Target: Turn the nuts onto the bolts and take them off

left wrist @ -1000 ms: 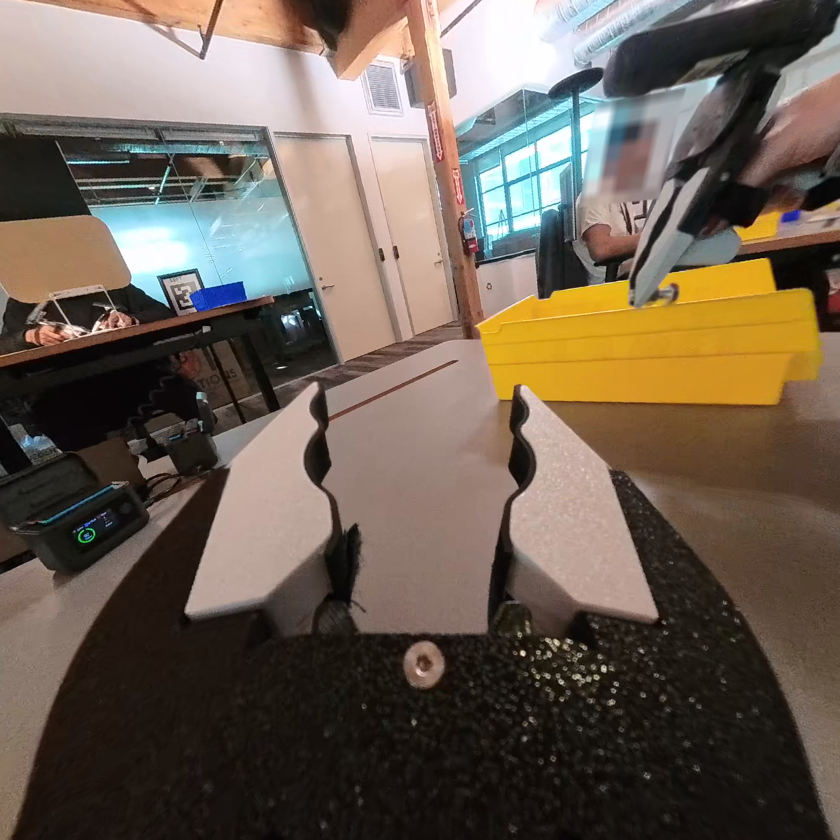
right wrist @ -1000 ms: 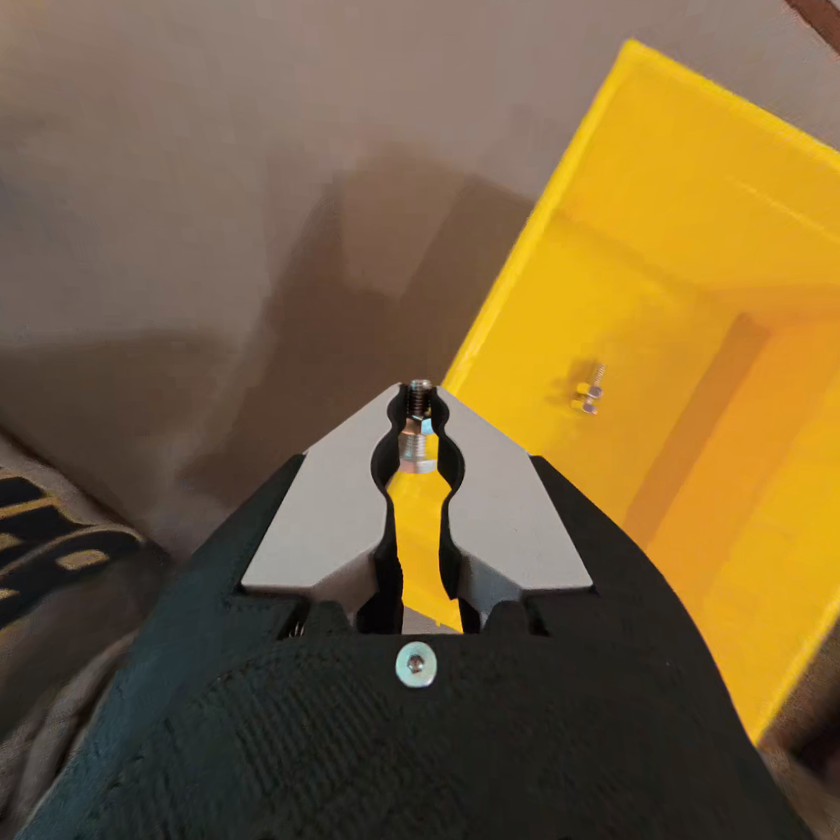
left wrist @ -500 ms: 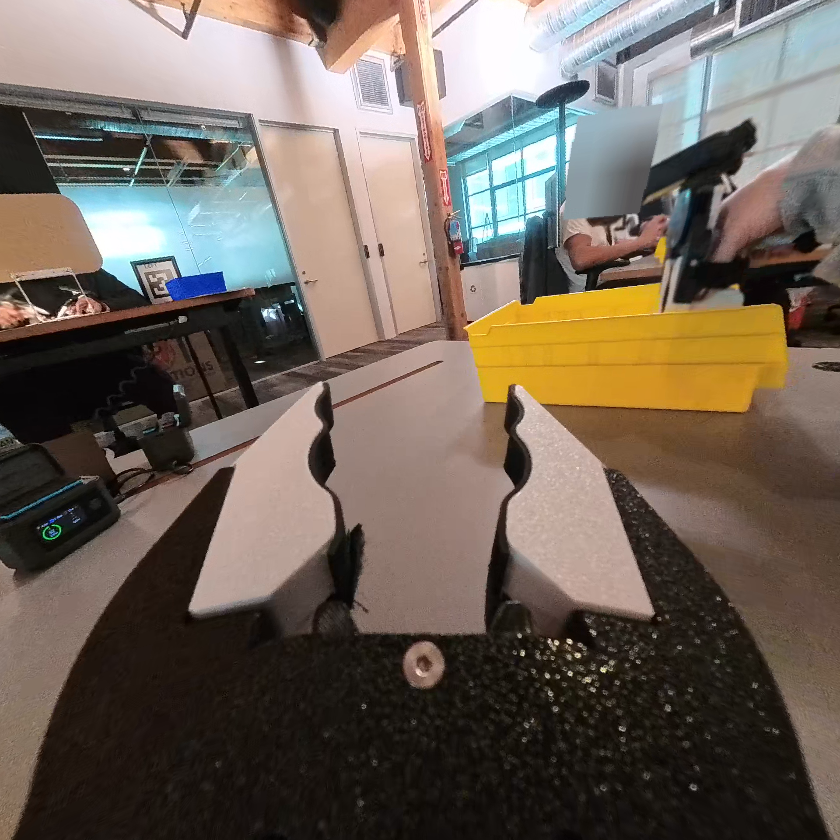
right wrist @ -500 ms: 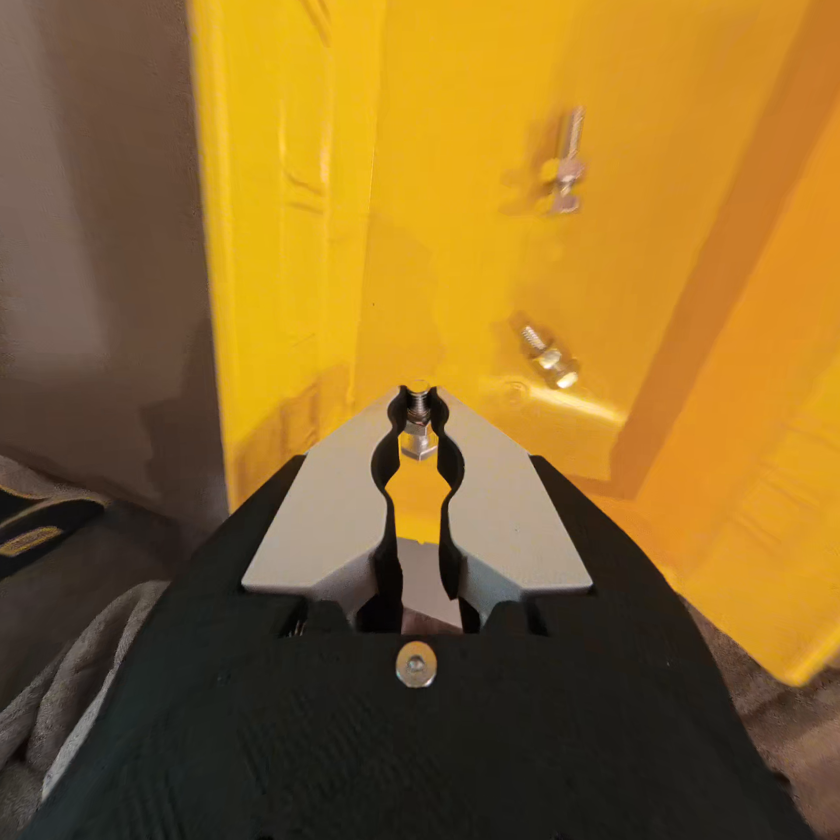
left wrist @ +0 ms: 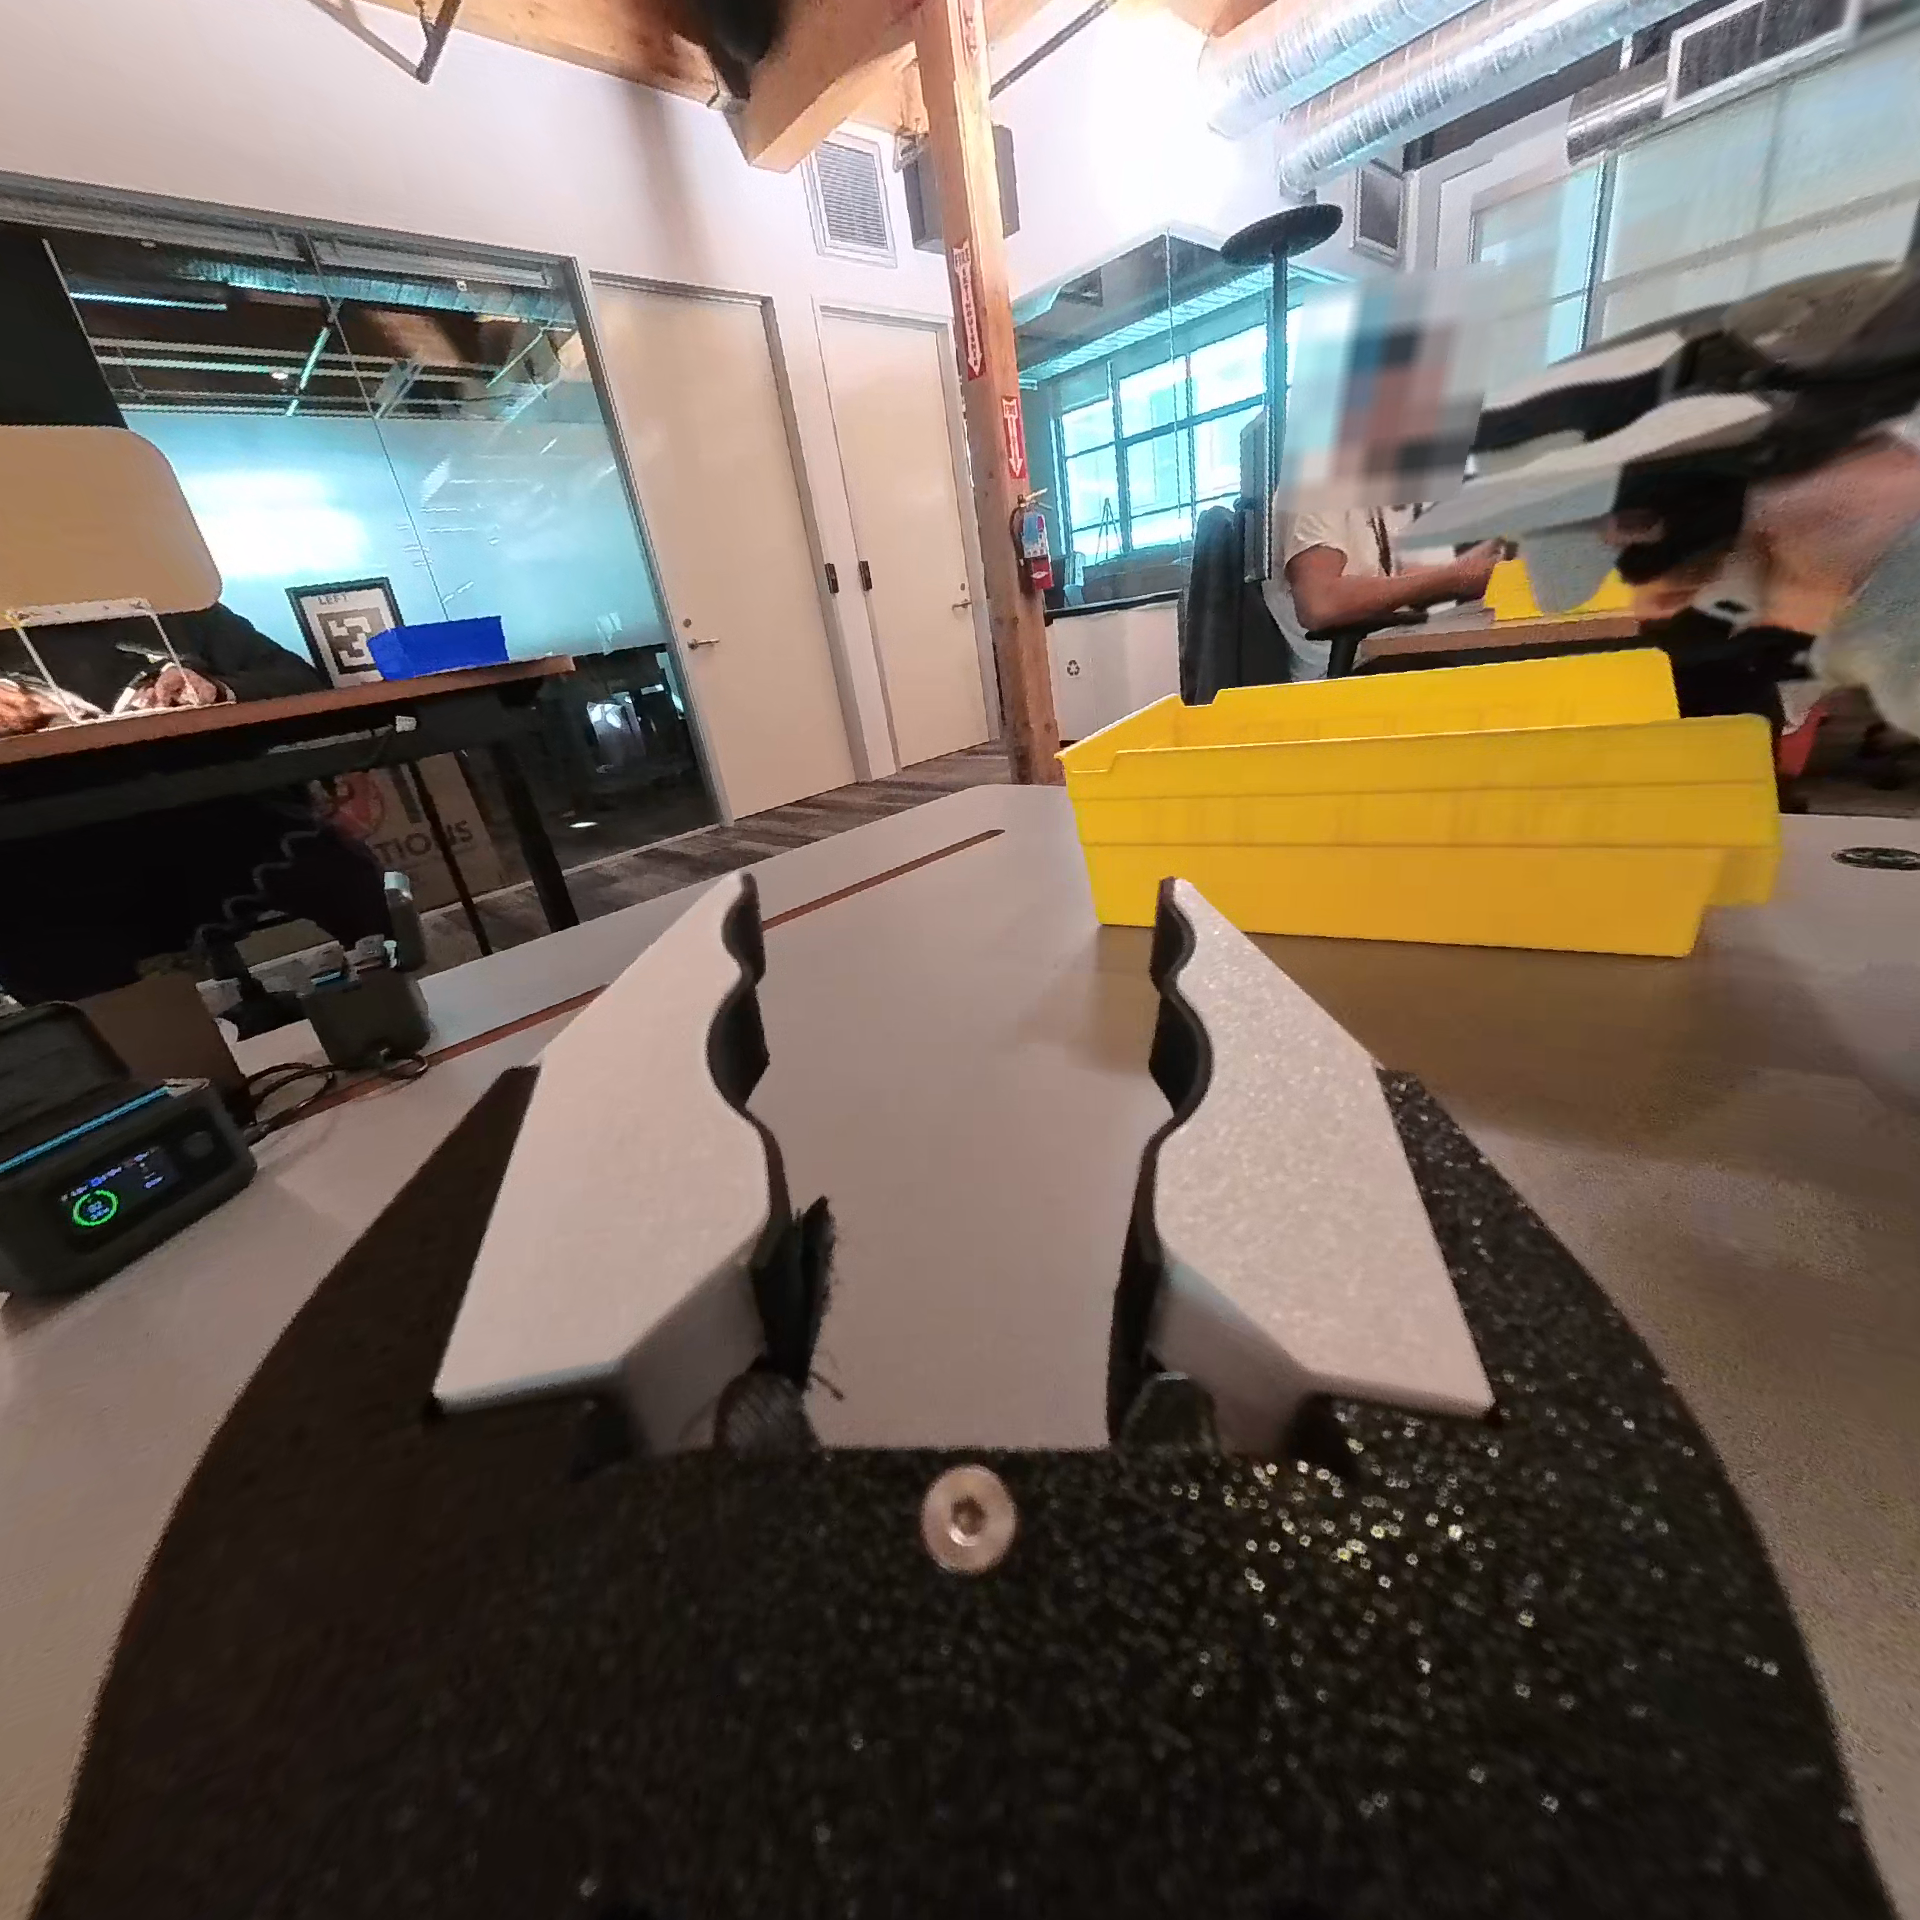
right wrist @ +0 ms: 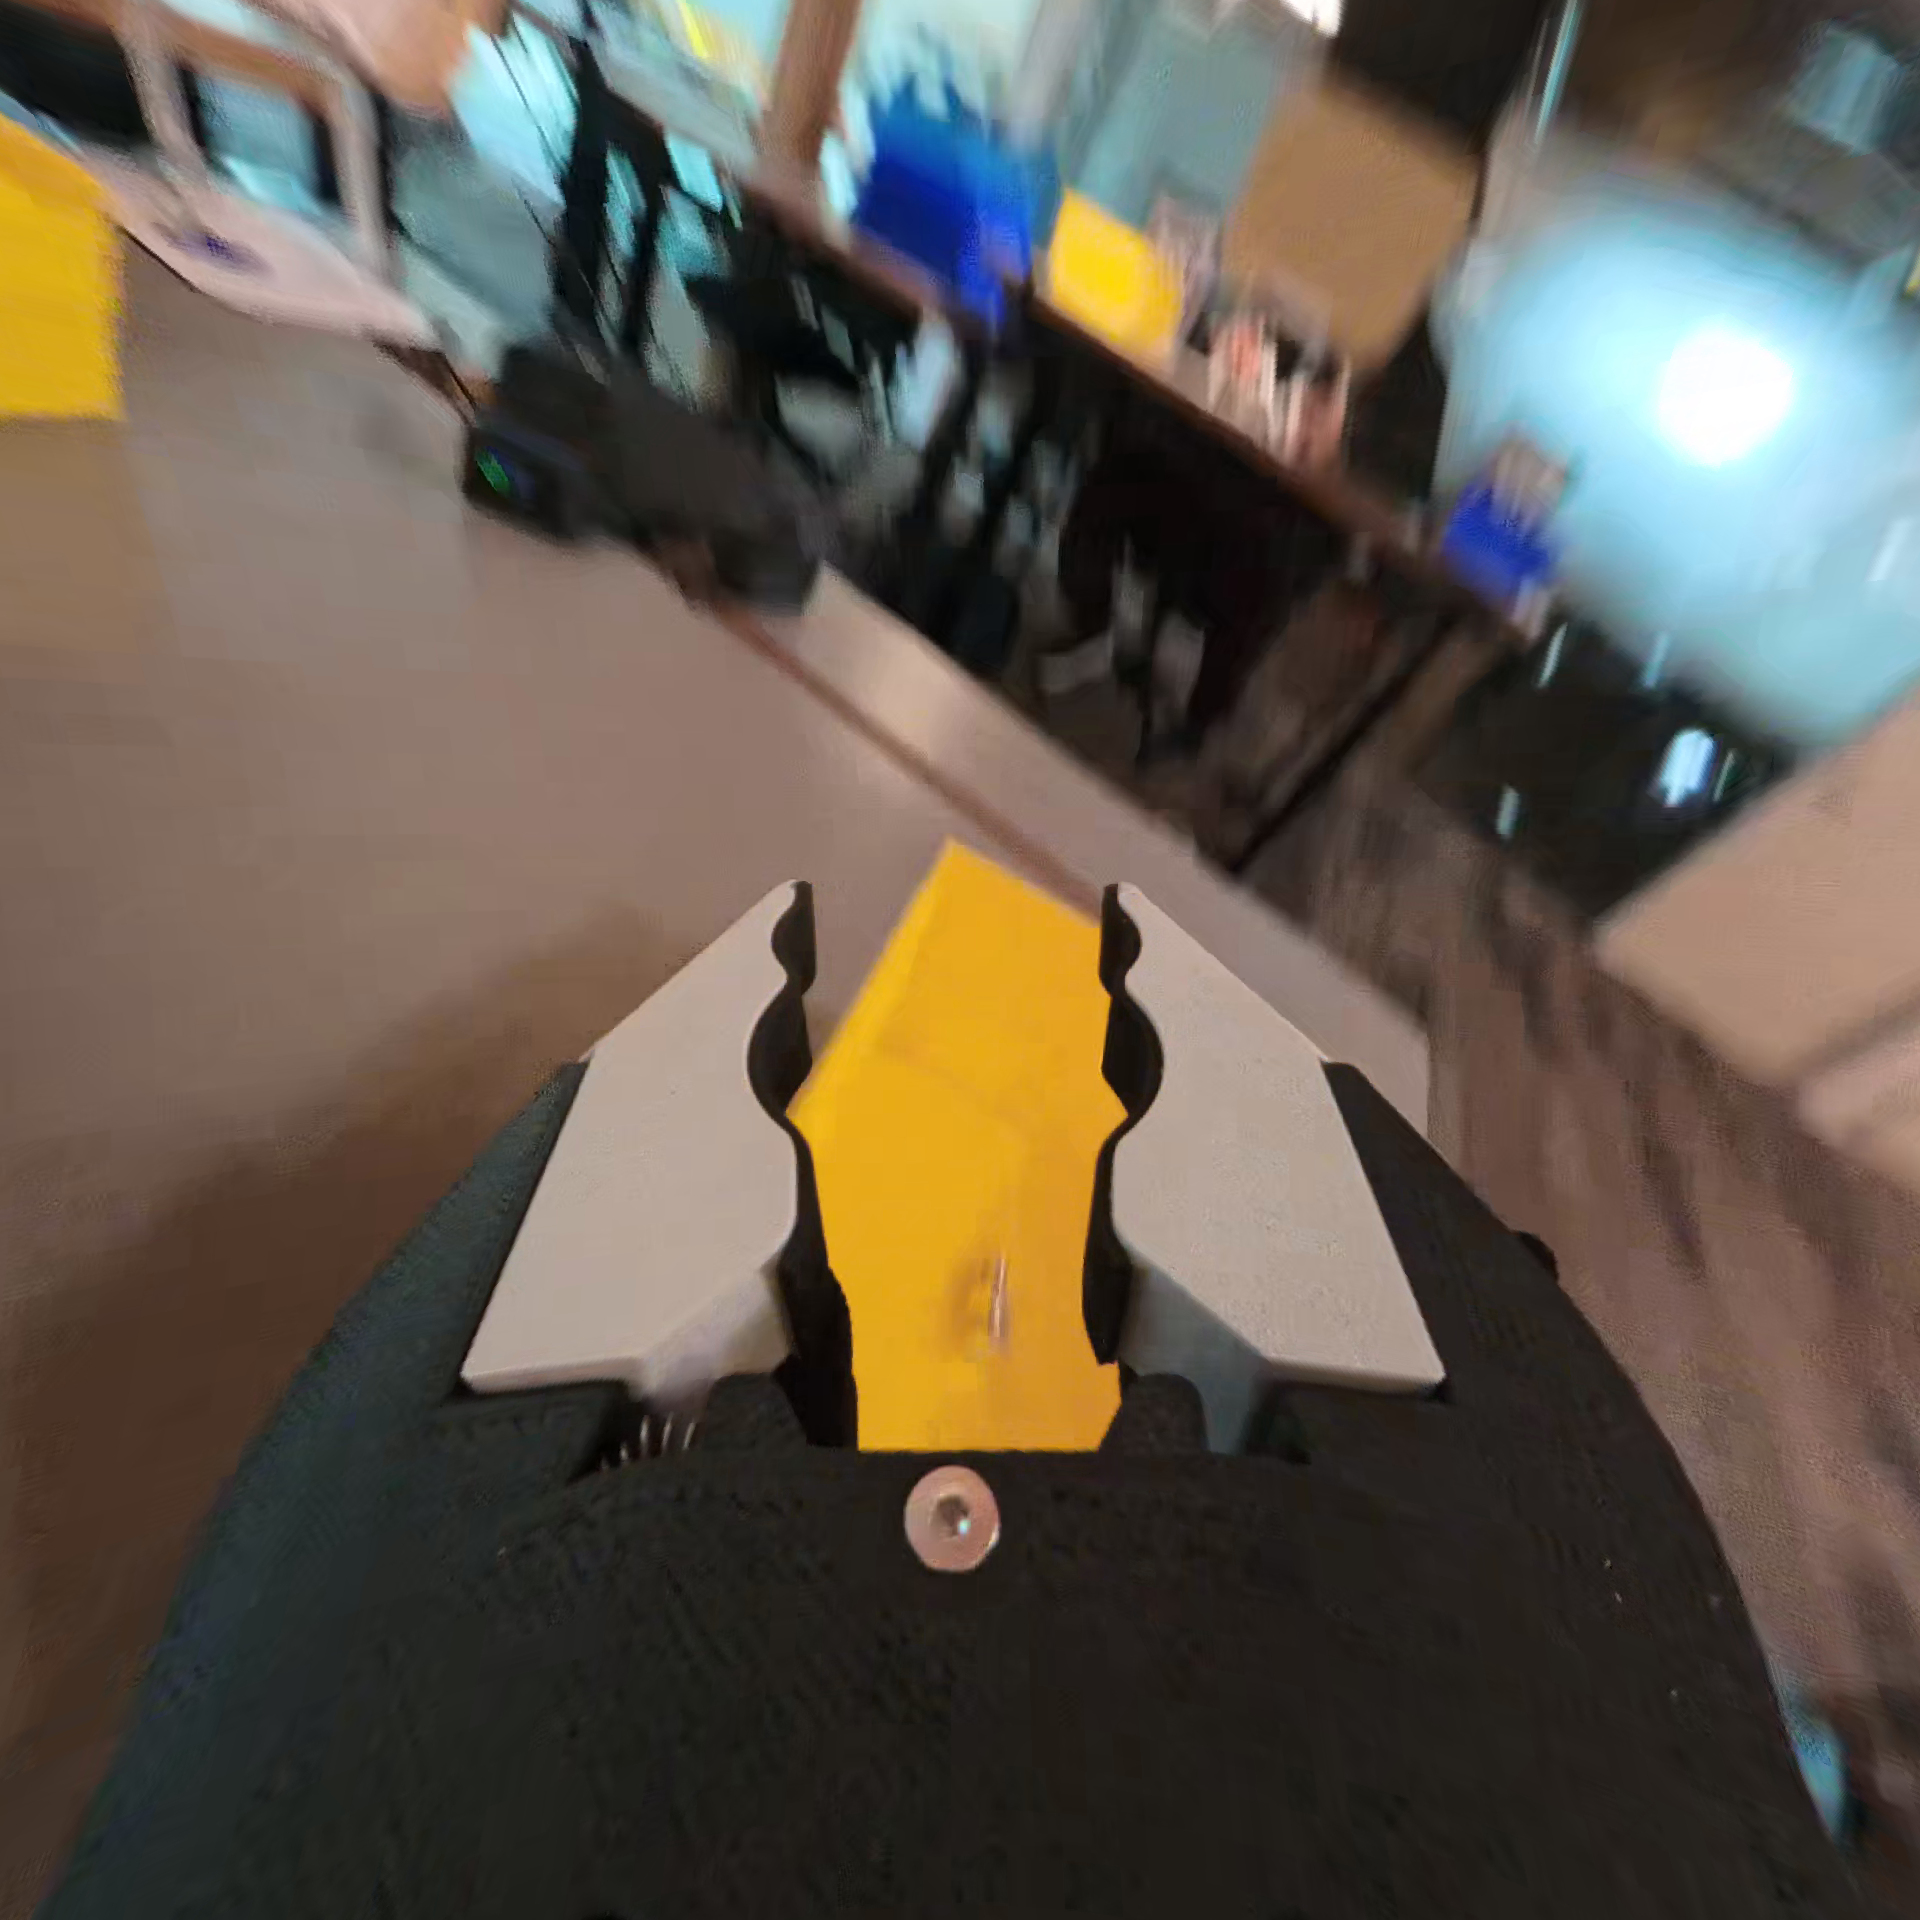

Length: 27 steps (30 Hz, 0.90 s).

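My left gripper [left wrist: 956, 904] is open and empty, low over the grey table [left wrist: 935, 1091]. A yellow bin [left wrist: 1403, 831] stands ahead to its right. My right gripper [right wrist: 956, 914] is open and empty, and it also shows blurred above the bin in the left wrist view [left wrist: 1558, 499]. In the right wrist view the yellow bin [right wrist: 966, 1091] lies below the open jaws, and a blurred bolt with a nut [right wrist: 987, 1309] lies on its floor. The right wrist view is motion-blurred.
A black device with a lit green display [left wrist: 104, 1195] sits at the table's left edge, also blurred in the right wrist view [right wrist: 520, 478]. A second yellow bin [right wrist: 52, 301] is at the far left. People sit at desks behind.
My right gripper opened and let go of the bolt with its nut into the yellow bin, then lifted and swung up to face the room. My left gripper barely moved.
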Tool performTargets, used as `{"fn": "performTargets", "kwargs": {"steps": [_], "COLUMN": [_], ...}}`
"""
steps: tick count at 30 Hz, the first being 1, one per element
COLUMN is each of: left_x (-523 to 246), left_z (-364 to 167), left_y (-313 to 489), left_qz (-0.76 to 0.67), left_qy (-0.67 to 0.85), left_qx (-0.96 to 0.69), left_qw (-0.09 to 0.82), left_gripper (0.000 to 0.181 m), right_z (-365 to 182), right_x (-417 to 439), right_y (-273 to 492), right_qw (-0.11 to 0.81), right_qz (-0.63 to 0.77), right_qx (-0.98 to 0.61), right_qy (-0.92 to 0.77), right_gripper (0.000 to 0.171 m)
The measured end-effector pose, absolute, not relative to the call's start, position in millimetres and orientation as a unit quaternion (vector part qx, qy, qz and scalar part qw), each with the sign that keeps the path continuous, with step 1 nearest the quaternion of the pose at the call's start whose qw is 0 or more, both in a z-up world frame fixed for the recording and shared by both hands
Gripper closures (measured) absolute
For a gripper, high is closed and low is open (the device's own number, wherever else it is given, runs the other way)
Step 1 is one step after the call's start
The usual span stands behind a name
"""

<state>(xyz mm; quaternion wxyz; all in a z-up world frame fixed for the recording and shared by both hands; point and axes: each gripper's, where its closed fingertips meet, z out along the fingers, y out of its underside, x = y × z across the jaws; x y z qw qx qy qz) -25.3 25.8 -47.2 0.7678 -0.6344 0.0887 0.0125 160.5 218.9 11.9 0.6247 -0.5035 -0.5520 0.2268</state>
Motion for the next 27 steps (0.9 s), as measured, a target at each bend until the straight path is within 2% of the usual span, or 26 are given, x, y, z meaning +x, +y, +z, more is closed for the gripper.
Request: {"fn": "performTargets", "kwargs": {"steps": [2,4,9,16,18,21,27], "left_x": [-25.3,-26.0,-28.3,-30.5,-34.1,-41.7,-56.9], "left_z": [-47.4,-47.6,-49.2,-52.8,-52.6,-50.0,-44.7], "left_y": [26.1,25.9,26.6,28.5,27.2,24.4,15.4], "left_qz": [0.013,0.016,0.017,0.027,0.036,0.052,0.076], "left_qy": [0.089,0.089,0.084,0.084,0.079,0.068,0.036], "left_qx": [-0.635,-0.635,-0.638,-0.645,-0.644,-0.641,-0.637], "left_qw": [0.767,0.767,0.765,0.759,0.760,0.763,0.766], "left_gripper": [0.108,0.108,0.108,0.108,0.108,0.109,0.109], "right_z": [22.3,22.3,30.3,30.6,37.2,35.4,-19.6], "right_x": [147.0,137.4,127.0,90.6,78.3,38.7,-33.8], "right_y": [196.3,190.6,212.3,231.9,224.7,194.5,138.1], "right_qw": [0.689,0.724,0.770,0.775,0.761,0.701,0.544], "right_qz": [0.237,0.234,0.172,0.069,0.069,0.148,0.249], "right_qx": [-0.408,-0.381,-0.424,-0.484,-0.508,-0.543,-0.586], "right_qy": [-0.551,-0.526,-0.445,-0.400,-0.398,-0.437,-0.546], "right_gripper": [0.117,0.119,0.125,0.138,0.139,0.139,0.138]}}
